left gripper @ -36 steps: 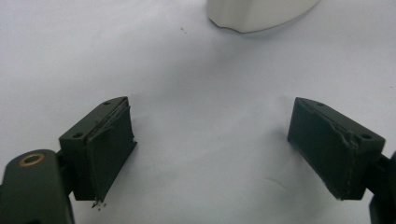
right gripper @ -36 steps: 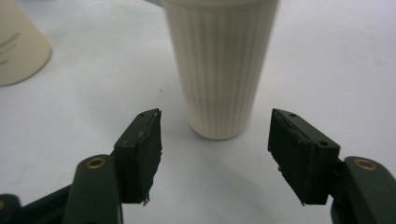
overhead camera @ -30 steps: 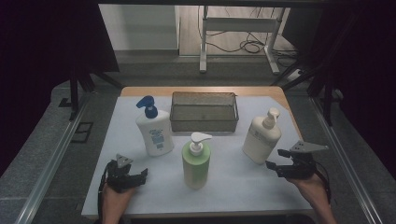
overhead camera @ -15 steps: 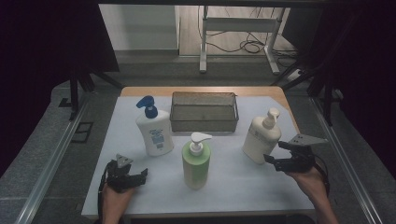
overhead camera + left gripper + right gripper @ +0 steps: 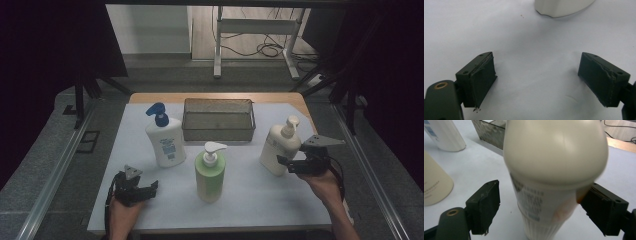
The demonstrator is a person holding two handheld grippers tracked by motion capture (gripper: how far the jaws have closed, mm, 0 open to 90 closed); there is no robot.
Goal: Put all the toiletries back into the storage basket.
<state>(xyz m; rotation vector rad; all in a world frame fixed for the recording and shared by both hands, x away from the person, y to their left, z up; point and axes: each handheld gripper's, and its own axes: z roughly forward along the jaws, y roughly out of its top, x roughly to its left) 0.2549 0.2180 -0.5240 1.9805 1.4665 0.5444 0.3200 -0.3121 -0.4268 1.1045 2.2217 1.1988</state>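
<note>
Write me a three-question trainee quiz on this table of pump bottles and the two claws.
1. True or false: the right claw has the cream bottle between its jaws.
2. Which bottle stands nearest the person: A, the blue-capped bottle; B, the green bottle; C, the cream bottle?
3. What lies inside the wire basket?

Key
1. True; the left pad is apart from it, so it is not yet gripped.
2. B.
3. Nothing that can be seen.
</note>
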